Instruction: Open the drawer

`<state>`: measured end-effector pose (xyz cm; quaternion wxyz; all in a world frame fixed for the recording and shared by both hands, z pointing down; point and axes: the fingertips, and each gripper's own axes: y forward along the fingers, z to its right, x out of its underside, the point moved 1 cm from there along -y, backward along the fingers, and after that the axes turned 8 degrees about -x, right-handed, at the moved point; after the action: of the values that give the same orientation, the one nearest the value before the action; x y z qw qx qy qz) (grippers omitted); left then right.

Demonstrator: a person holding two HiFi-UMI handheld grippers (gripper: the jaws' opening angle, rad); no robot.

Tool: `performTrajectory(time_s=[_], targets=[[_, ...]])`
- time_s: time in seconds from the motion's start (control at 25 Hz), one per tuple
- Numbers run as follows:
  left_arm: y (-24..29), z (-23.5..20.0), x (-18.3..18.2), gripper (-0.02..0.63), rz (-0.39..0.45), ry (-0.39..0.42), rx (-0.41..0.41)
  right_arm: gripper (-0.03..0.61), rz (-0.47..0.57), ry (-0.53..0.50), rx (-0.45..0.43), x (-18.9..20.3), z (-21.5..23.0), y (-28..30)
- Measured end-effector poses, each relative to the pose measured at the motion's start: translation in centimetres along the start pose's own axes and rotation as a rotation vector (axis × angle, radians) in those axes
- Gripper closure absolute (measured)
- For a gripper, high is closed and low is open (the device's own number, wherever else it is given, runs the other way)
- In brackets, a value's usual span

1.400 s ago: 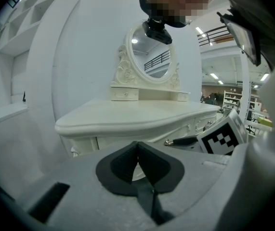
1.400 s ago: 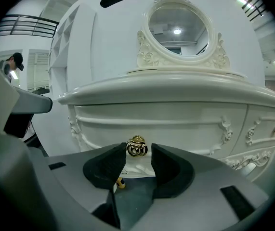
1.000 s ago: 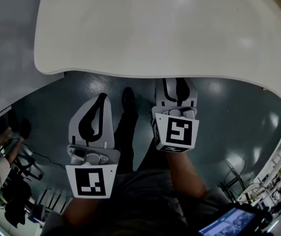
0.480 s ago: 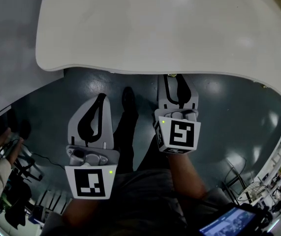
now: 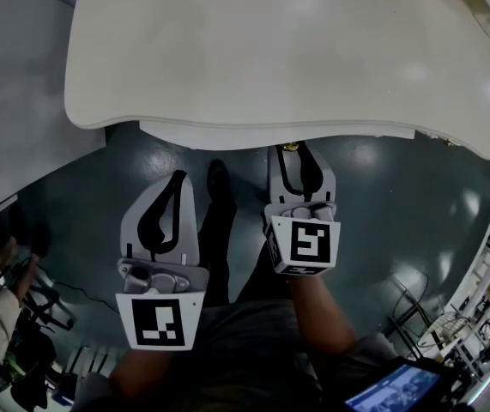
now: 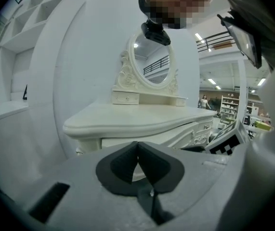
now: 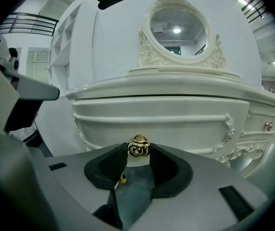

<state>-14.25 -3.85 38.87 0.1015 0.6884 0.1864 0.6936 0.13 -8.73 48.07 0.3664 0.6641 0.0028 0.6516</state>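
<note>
A white dressing table (image 5: 270,50) fills the top of the head view. Its centre drawer (image 7: 161,129) has a carved white front (image 5: 227,134) that juts a little past the tabletop edge. A gold knob (image 7: 138,147) sits at the drawer's middle, and my right gripper (image 7: 138,150) is shut on it; the head view shows that gripper (image 5: 294,150) with the knob (image 5: 291,147) at its tips. My left gripper (image 5: 176,177) hangs lower left of the drawer, apart from it, shut (image 6: 137,146) on nothing.
An oval mirror (image 7: 176,27) and a small drawer box (image 6: 125,97) stand on the tabletop. More small drawers with knobs (image 7: 267,126) lie to the right. A white wall panel (image 5: 21,101) is at the left. My legs and shoe (image 5: 219,178) stand on the grey floor below.
The drawer front has slid out from under the tabletop edge, with the right gripper drawn back toward me on the knob. The left gripper stays where it was.
</note>
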Motion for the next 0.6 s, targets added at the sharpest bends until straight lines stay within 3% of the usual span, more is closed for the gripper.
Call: performTrajectory(time_s=[0.6], targets=[[-3.0, 1.4, -1.3, 0.598, 0.036, 0.015, 0.012, 0.430, -0.019, 0.009, -0.003, 1.9, -2.0, -3.0]])
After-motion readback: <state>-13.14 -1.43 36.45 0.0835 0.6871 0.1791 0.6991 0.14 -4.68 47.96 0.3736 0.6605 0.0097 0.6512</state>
